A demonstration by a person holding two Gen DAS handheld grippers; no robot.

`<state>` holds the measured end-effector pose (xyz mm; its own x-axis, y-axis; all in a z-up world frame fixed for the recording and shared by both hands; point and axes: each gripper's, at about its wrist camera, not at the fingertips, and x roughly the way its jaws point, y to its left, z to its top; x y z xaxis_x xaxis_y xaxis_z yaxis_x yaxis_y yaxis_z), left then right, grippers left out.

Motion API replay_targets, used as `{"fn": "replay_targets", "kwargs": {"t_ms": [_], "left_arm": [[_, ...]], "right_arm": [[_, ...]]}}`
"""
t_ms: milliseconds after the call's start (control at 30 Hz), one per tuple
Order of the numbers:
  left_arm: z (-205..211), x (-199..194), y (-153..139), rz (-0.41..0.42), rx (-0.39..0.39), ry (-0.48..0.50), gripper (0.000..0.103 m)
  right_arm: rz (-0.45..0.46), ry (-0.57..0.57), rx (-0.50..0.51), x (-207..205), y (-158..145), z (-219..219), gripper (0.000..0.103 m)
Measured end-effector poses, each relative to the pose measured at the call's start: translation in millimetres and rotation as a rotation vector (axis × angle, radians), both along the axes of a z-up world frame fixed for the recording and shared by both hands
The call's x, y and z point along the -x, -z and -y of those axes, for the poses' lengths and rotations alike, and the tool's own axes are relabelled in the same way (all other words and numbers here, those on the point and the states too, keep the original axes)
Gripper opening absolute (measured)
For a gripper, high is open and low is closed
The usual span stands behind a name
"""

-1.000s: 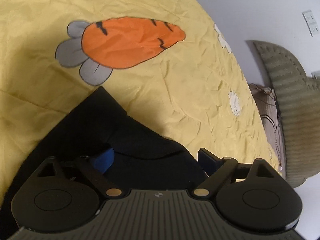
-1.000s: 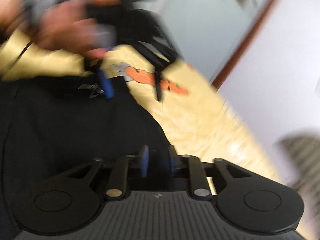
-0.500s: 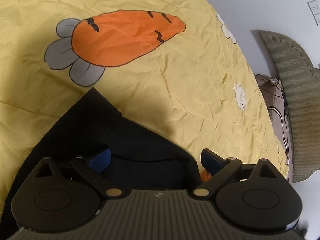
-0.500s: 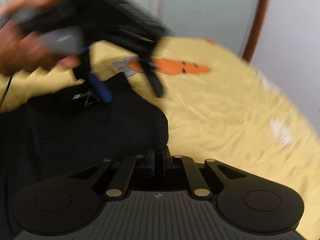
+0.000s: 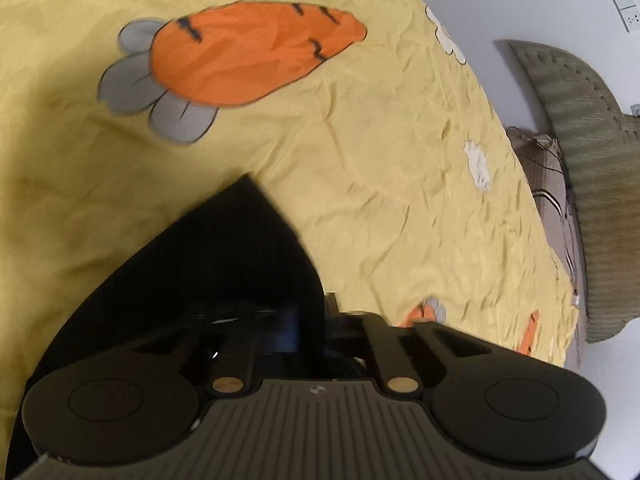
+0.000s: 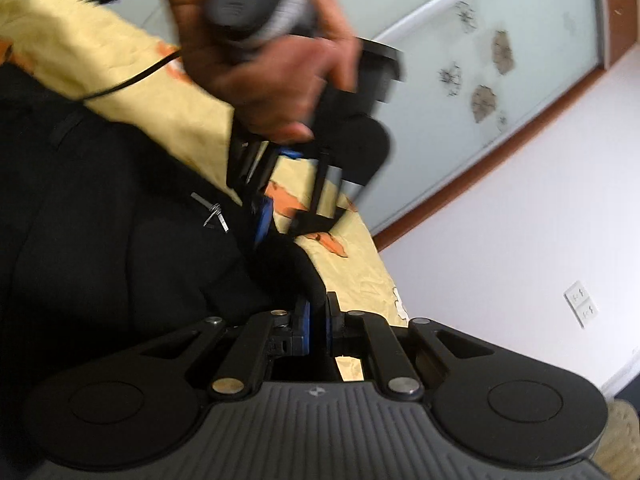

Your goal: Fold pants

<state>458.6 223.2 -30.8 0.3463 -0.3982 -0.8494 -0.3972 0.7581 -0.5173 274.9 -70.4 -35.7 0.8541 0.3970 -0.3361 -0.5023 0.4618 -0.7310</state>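
The black pants [image 5: 224, 264] lie on a yellow bed sheet [image 5: 400, 200] printed with carrots. In the left wrist view, my left gripper [image 5: 310, 320] is closing on a corner of the black fabric, which sits pinched between its blue pads. The right wrist view shows the same gripper [image 6: 264, 216] held by a hand [image 6: 272, 60], its blue pad at the pants' [image 6: 120, 240] edge. My right gripper [image 6: 318, 320] is shut on a rolled fold of the pants just in front of the camera, near the sheet's edge.
An olive ribbed cushion [image 5: 580, 160] and a striped pillow [image 5: 552, 184] stand past the bed's far edge by a white wall with sockets [image 5: 624, 4]. A frosted glass door [image 6: 480, 60] with a brown frame is behind the bed. A thin black cable [image 6: 132, 80] hangs from the hand.
The left jaws went from wide open over the pants' corner to closed on it. The right gripper shut on the fabric, rolled and shifted sideways with it.
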Motion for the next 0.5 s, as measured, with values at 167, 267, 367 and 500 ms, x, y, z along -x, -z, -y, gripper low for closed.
{"fn": "replay_targets", "kwargs": {"t_ms": [167,267,367,500], "left_arm": [[11,50,-38,0.220,-0.174,-0.016,0.005],[26,90,-63,0.367,-0.300,0.007,0.005],[36,129,-74,0.457,-0.371,0.012,0.005],[41,170,-74,0.500,-0.406,0.021,0.005]], "right_arm": [[-0.036,-0.019,0.001,14,7,0,0.007],[-0.066,-0.011,0.028,26,10,5,0.018],[-0.127,0.058,-0.014,31,5,40,0.071],[-0.186,0.142,-0.051,39,-3,103,0.080]]}}
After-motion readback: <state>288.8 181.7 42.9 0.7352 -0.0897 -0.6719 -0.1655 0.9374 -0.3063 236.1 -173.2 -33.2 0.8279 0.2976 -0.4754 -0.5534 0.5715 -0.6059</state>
